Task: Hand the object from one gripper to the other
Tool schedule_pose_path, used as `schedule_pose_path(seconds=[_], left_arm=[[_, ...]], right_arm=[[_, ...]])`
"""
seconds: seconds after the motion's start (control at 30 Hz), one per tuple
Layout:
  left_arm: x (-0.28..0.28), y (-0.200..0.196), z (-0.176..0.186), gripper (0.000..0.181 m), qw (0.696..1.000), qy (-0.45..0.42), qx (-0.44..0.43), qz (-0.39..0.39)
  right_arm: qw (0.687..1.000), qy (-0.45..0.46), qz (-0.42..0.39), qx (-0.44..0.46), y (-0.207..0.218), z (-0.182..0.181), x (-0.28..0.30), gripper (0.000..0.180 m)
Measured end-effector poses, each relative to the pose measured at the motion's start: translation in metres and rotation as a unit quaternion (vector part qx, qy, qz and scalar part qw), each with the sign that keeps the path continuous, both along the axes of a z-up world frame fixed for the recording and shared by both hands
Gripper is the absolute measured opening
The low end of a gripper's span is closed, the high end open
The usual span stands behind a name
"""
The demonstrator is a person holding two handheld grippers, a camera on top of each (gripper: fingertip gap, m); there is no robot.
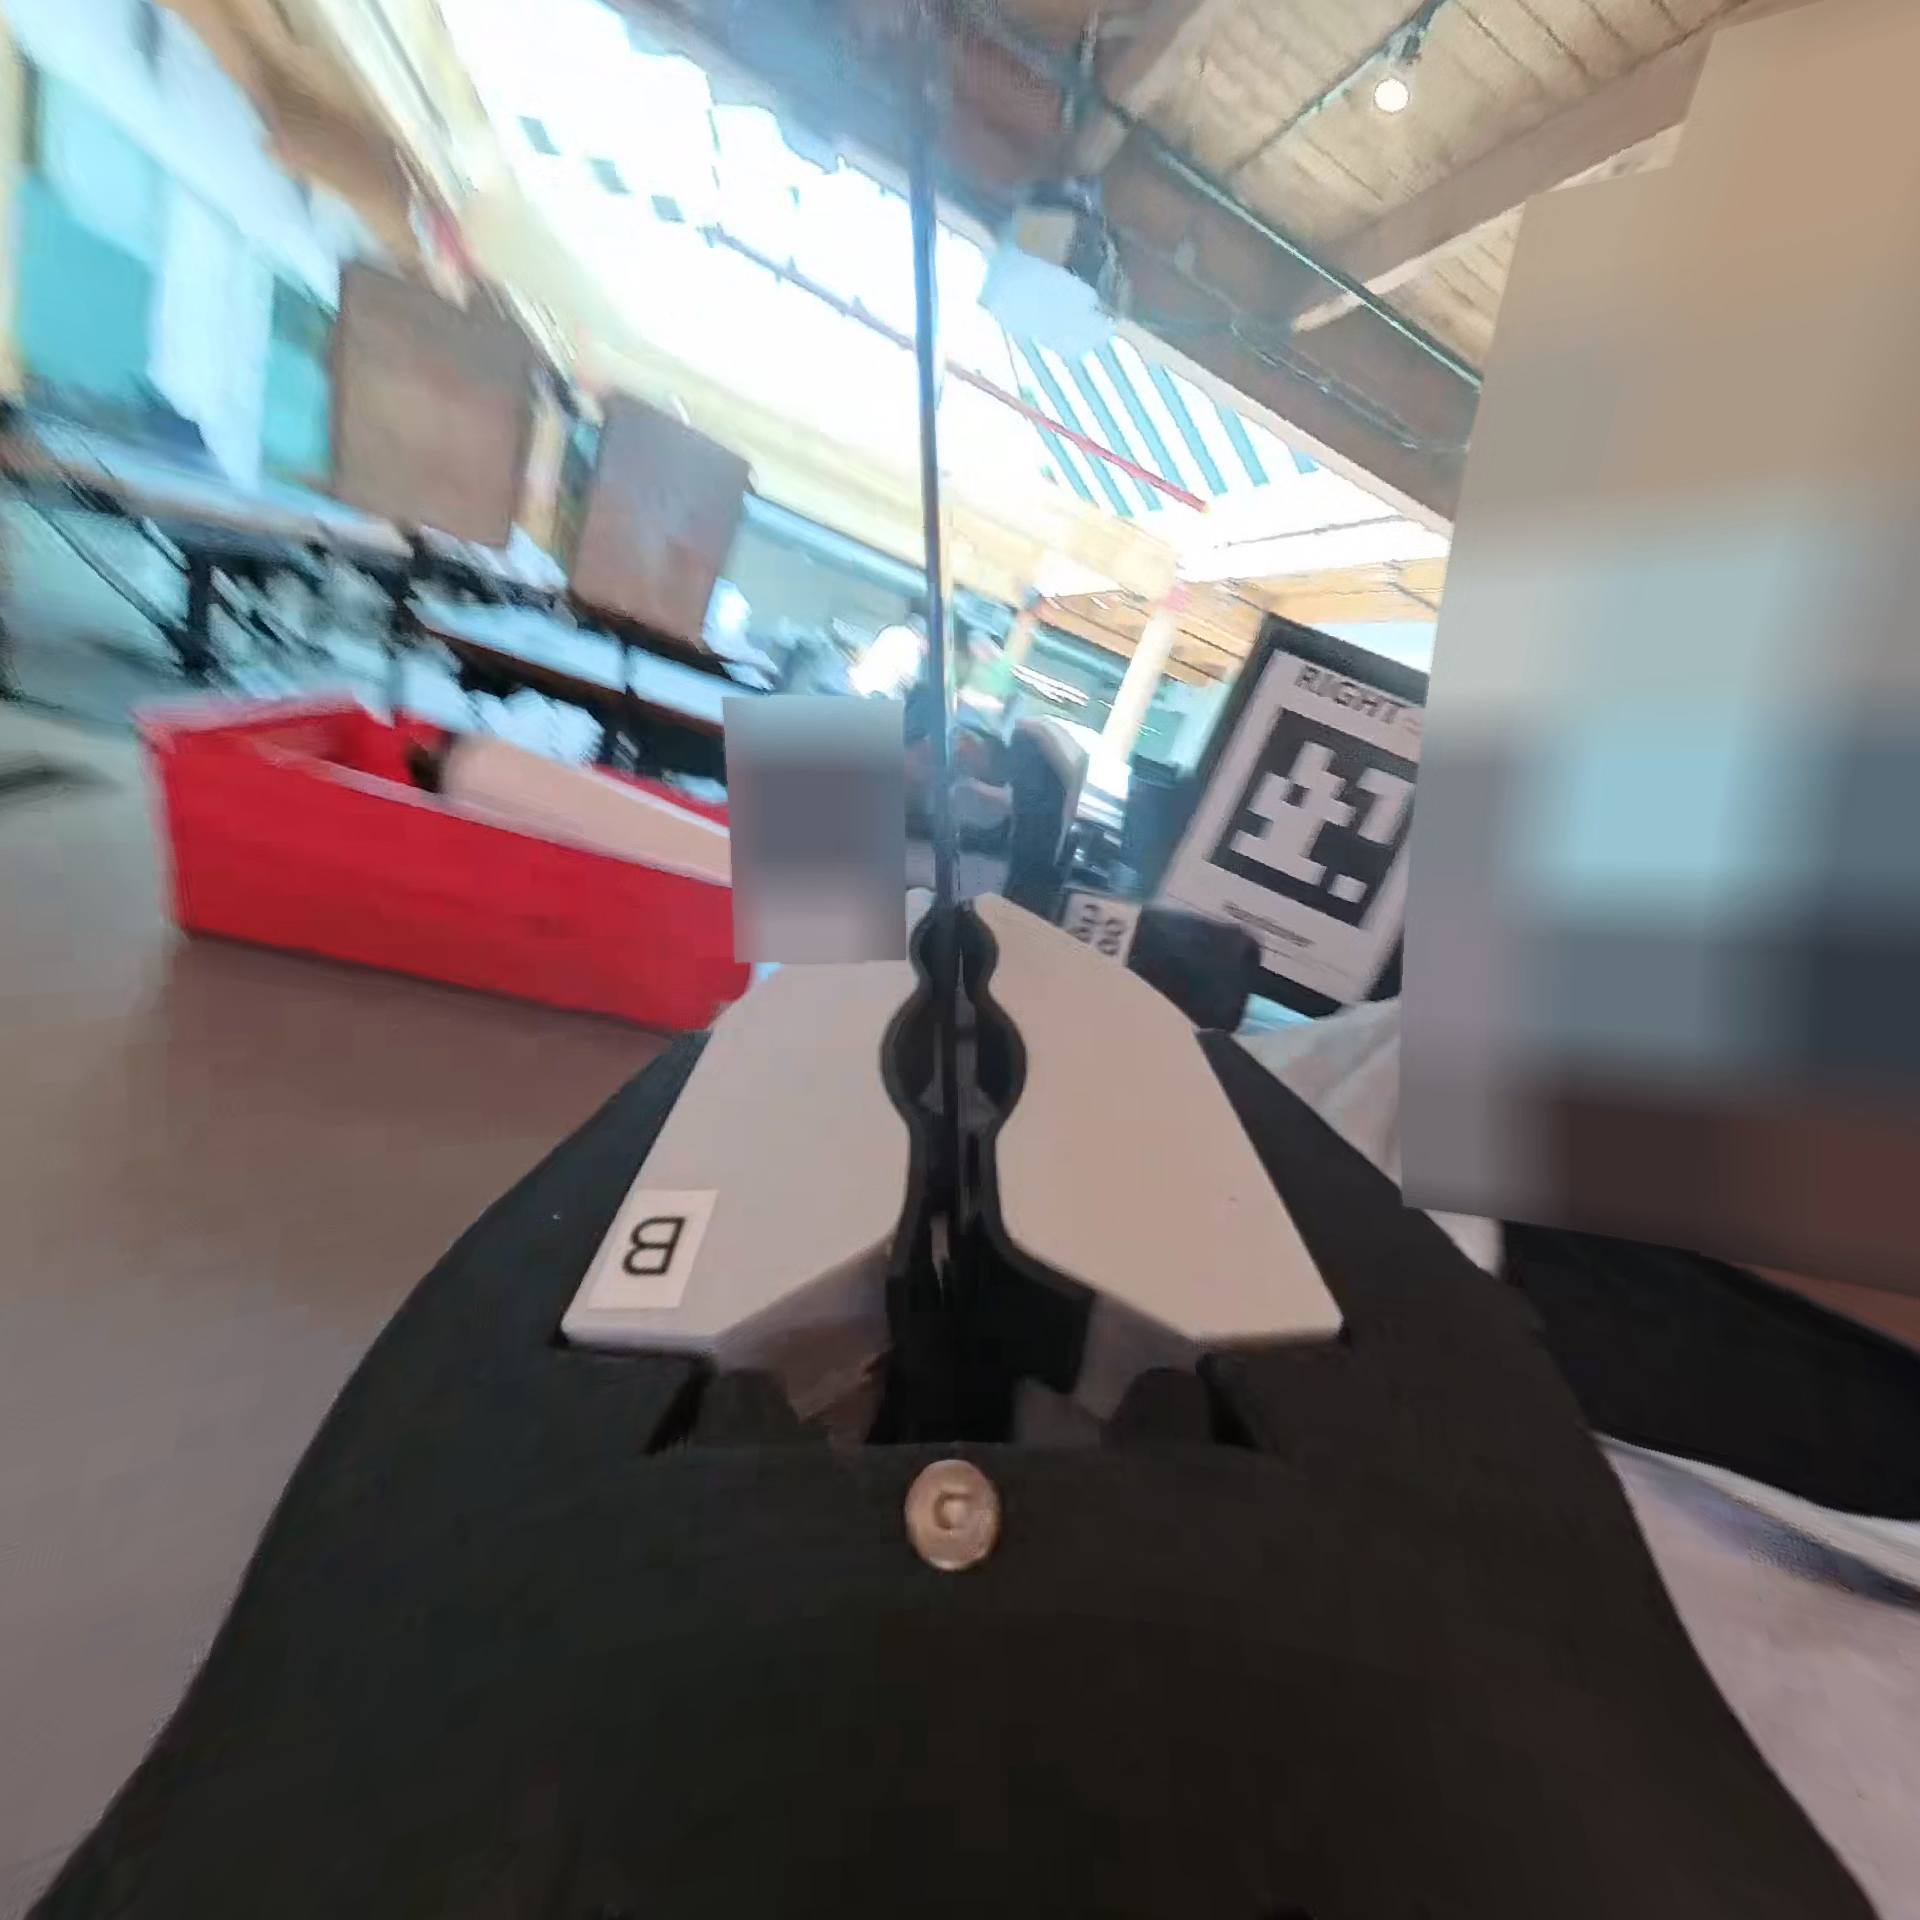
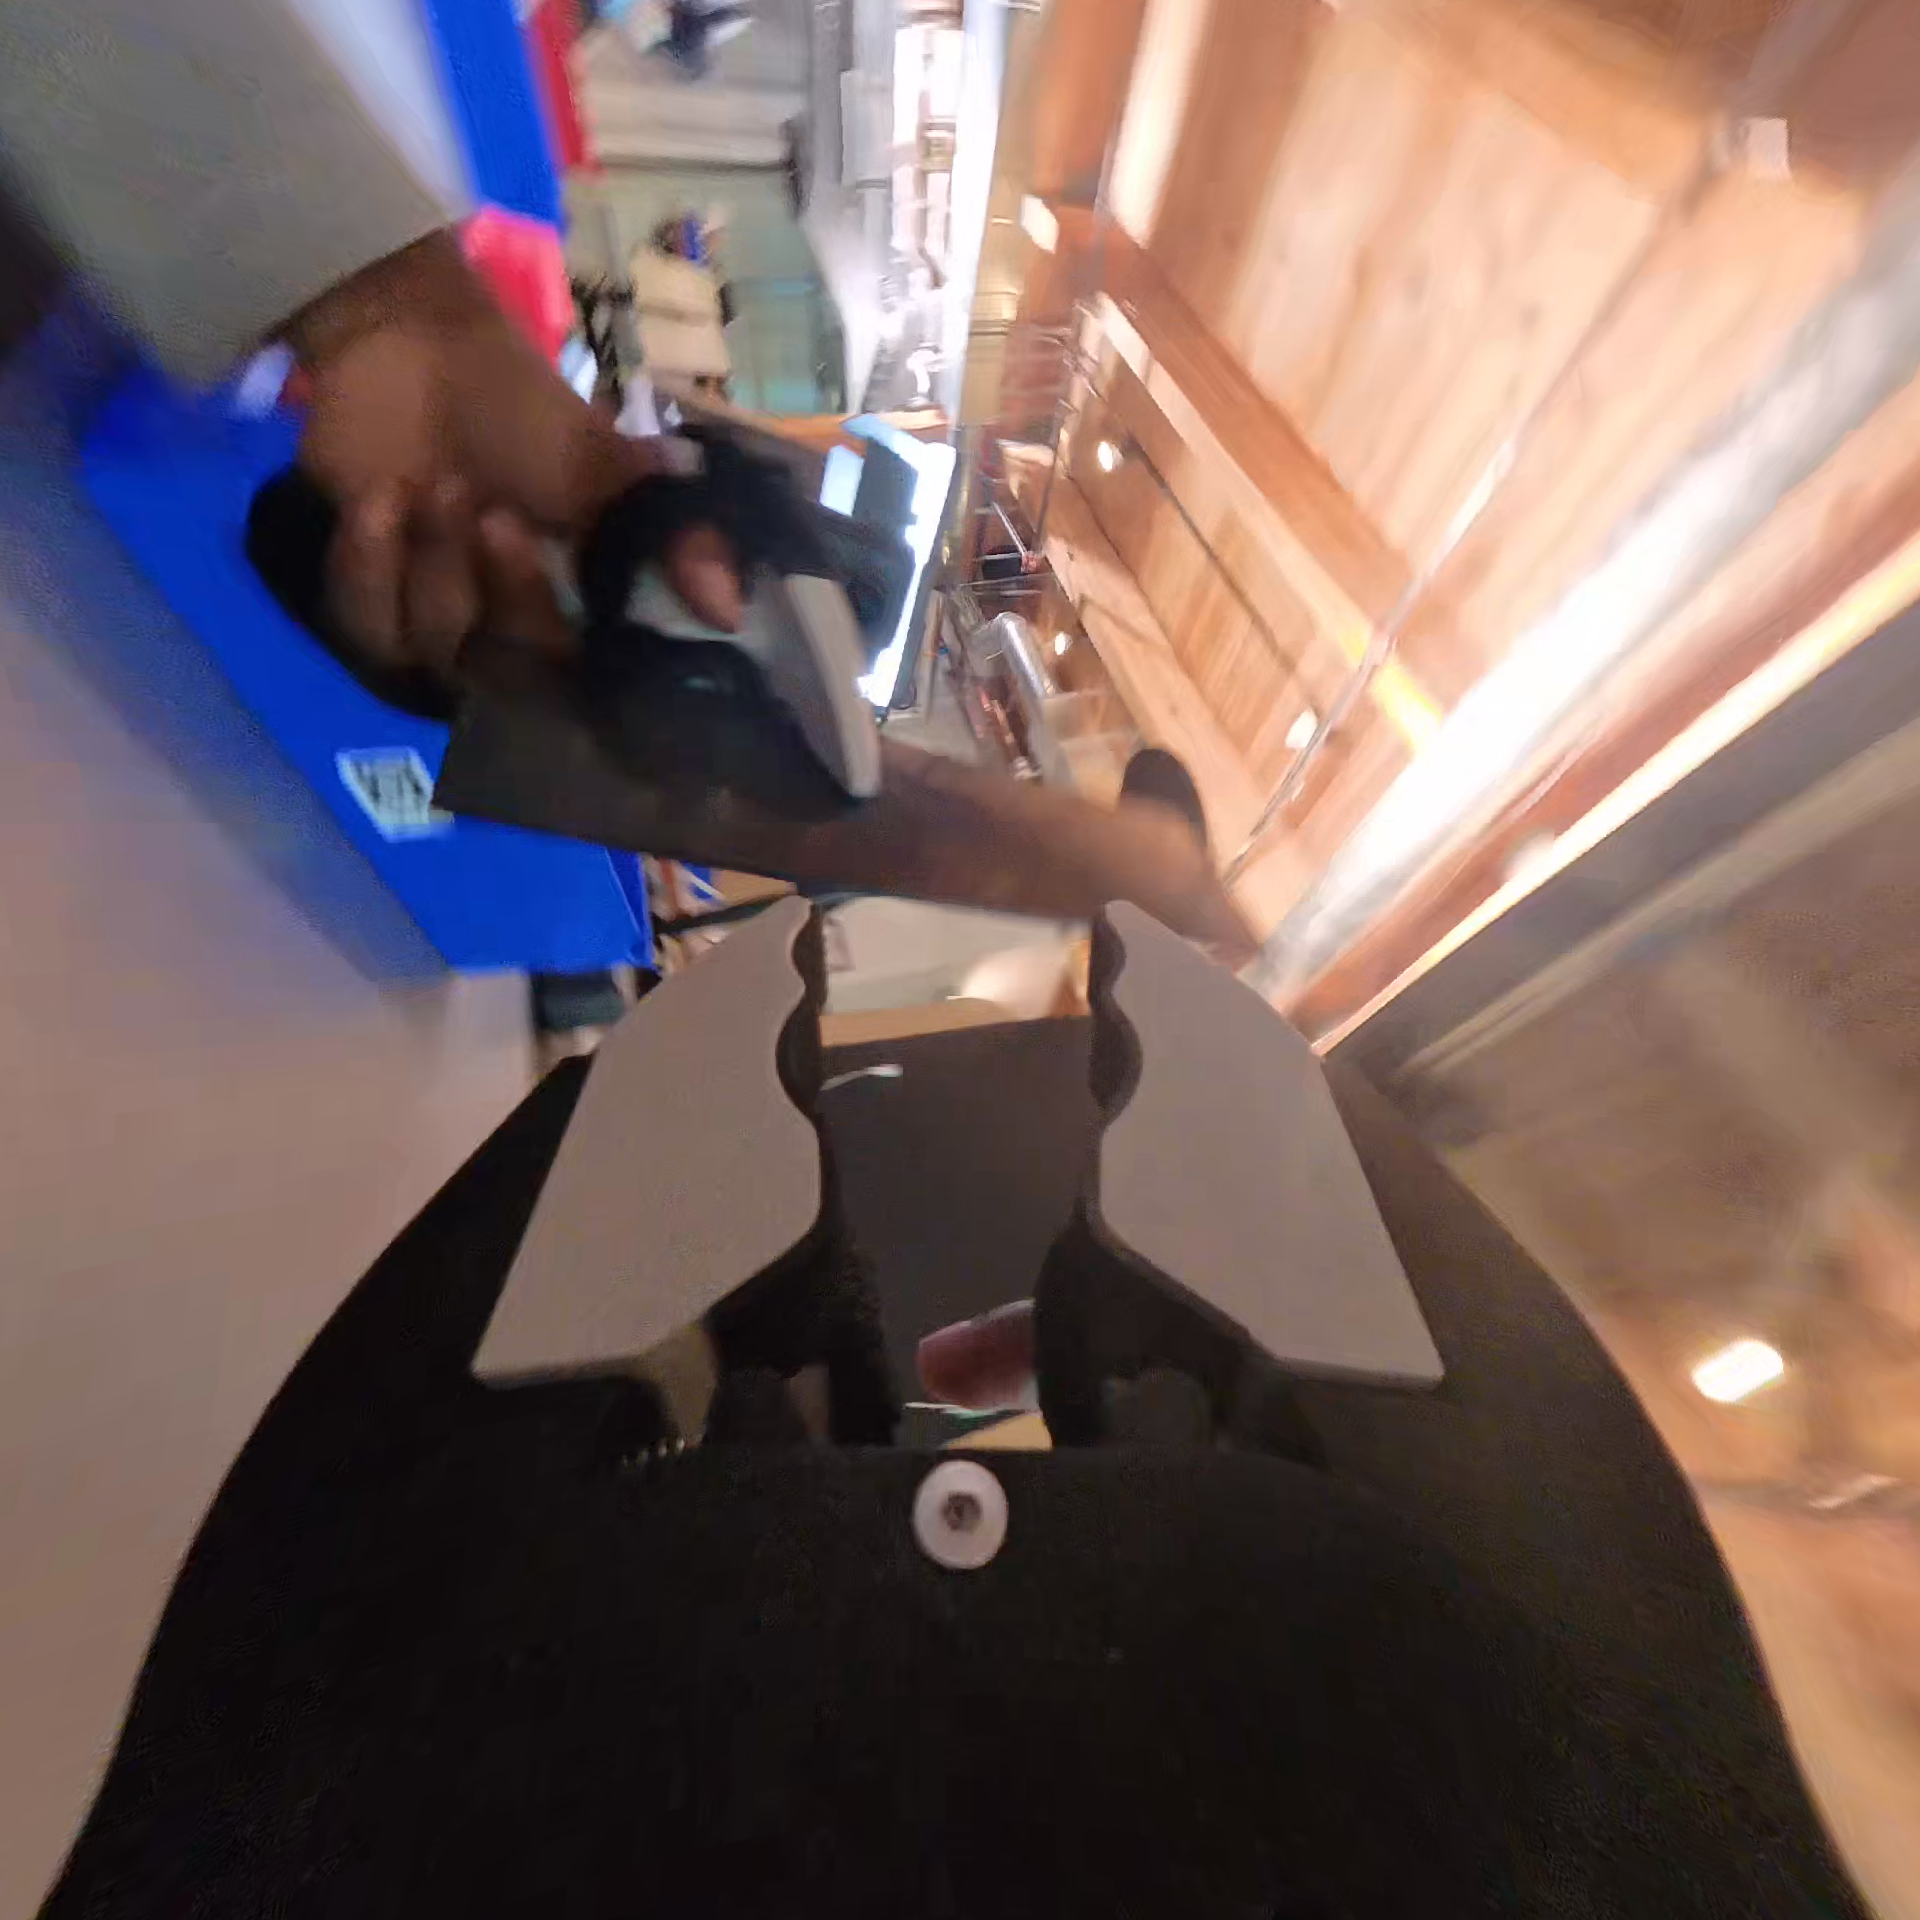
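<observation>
A: What are my left tongs doing?

B: They are clenched on a thin, flat, dark sheet, seen edge-on in the left wrist view and rising straight up from the fingertips.

A: And my right tongs?

B: Released, fingers spread apart with nothing between them. The sheet crosses just beyond their tips, and I cannot tell whether it touches them.

A: Anything around?

B: A red bin sits on the brown worktop to the left. In the right wrist view a blue bin lies behind the person's hand, which grips the left tool.
</observation>
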State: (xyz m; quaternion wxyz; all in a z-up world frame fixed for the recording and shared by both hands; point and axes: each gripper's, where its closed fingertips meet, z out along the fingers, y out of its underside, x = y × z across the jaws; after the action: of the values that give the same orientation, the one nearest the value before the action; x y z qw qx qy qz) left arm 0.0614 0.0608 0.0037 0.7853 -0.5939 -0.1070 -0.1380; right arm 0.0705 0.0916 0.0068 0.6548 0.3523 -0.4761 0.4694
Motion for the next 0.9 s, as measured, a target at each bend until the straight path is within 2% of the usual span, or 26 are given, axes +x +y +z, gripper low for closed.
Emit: schedule_pose_path(seconds=[0.07,0.1,0.13,0.2,0.23,0.27,0.3,0.37,0.43,0.47,0.57,0.67,0.73,0.8,0.9], left_arm=[[-0.003,-0.012,0.015,0.000,0.994,0.079,0.028,0.066],[-0.002,-0.015,0.020,0.001,0.989,0.114,0.033,0.090],[-0.001,-0.017,0.023,0.000,0.984,0.142,0.036,0.105],[0.003,-0.017,0.026,0.001,0.977,0.170,0.046,0.117],[0.003,-0.016,0.026,0.001,0.977,0.173,0.045,0.119],[0.002,-0.013,0.023,0.001,0.977,0.173,0.037,0.119],[0.001,-0.010,0.019,0.001,0.977,0.176,0.022,0.119],[0.000,-0.002,0.011,0.001,0.976,0.184,-0.003,0.118],[0.002,0.006,0.004,0.001,0.975,0.190,-0.024,0.111],[0.002,0.009,0.000,0.001,0.974,0.194,-0.037,0.111],[0.004,0.017,-0.010,0.001,0.970,0.208,-0.072,0.106],[0.005,0.020,-0.011,0.005,0.976,0.183,-0.072,0.090],[0.001,0.017,-0.012,0.021,0.983,0.147,-0.071,0.084],[-0.003,0.010,-0.010,0.044,0.993,0.080,-0.056,0.062],[-0.007,-0.003,-0.003,0.048,1.000,-0.024,-0.012,0.012]], right_arm=[[0.980,-0.177,0.063,-0.065,0.012,0.017,-0.012,0.046],[0.947,-0.291,0.108,-0.085,0.014,0.020,-0.019,0.051],[0.891,-0.414,0.159,-0.100,0.014,0.022,-0.024,0.054],[0.740,-0.612,0.257,-0.109,0.008,0.024,-0.026,0.064],[0.673,-0.668,0.300,-0.101,0.005,0.026,-0.022,0.066],[0.625,-0.700,0.332,-0.096,0.003,0.028,-0.018,0.066],[0.595,-0.720,0.345,-0.097,0.000,0.028,-0.017,0.065],[0.576,-0.736,0.342,-0.097,-0.008,0.024,-0.016,0.063],[0.583,-0.738,0.329,-0.086,-0.015,0.018,-0.014,0.058],[0.589,-0.736,0.323,-0.081,-0.018,0.015,-0.012,0.049],[0.621,-0.715,0.313,-0.074,-0.022,0.010,-0.009,0.004],[0.687,-0.658,0.302,-0.060,-0.020,0.009,-0.004,0.002],[0.744,-0.598,0.294,-0.048,-0.017,0.010,0.003,0.002],[0.828,-0.489,0.274,-0.034,-0.014,0.011,0.012,0.002],[0.956,-0.227,0.187,-0.004,-0.009,0.007,0.025,0.002]])
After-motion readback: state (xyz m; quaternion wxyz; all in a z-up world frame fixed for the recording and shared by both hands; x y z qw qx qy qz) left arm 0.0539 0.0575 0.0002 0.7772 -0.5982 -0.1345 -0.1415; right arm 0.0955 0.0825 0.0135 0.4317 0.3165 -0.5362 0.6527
